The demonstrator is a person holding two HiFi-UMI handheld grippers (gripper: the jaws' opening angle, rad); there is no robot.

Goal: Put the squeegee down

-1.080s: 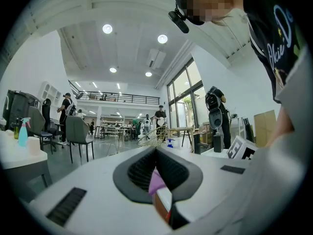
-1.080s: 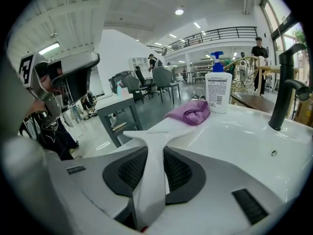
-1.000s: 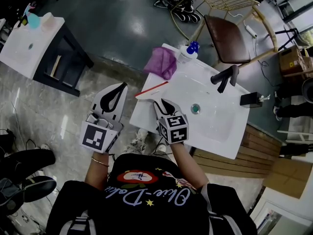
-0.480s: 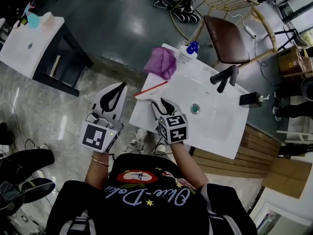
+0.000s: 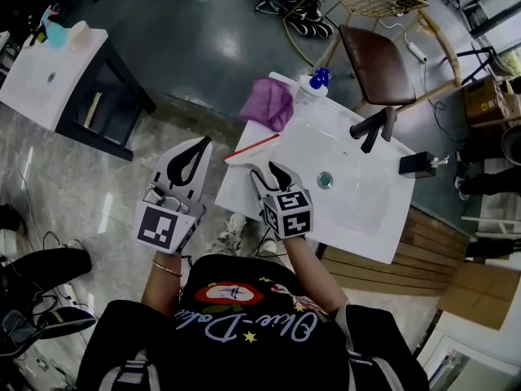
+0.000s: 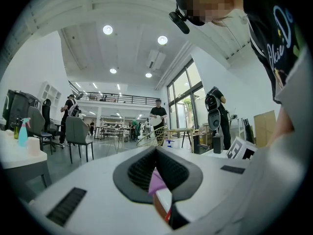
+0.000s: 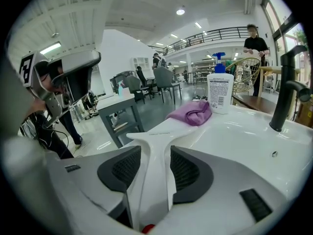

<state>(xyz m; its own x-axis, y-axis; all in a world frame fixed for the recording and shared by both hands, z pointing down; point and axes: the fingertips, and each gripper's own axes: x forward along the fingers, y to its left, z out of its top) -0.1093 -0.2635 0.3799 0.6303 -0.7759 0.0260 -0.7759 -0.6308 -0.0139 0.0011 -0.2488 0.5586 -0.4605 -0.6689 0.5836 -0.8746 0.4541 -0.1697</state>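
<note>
On the sink's [image 5: 358, 210] left edge lies the squeegee [image 5: 254, 147], probably light, stiff plastic; my right fingers [image 7: 188, 168], just opening, loosely straddle its handle [image 7: 149, 180]; left fingers [image 6: 139, 170] clenched, empty.

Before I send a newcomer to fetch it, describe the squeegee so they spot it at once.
Find the white washbasin with the black tap. On its flat edge by the person lies the squeegee, its handle between the right gripper's jaws, which have just been opening. It is white and T-shaped with a red-edged blade, unlike the purple cloth and pump bottle beyond.
</note>
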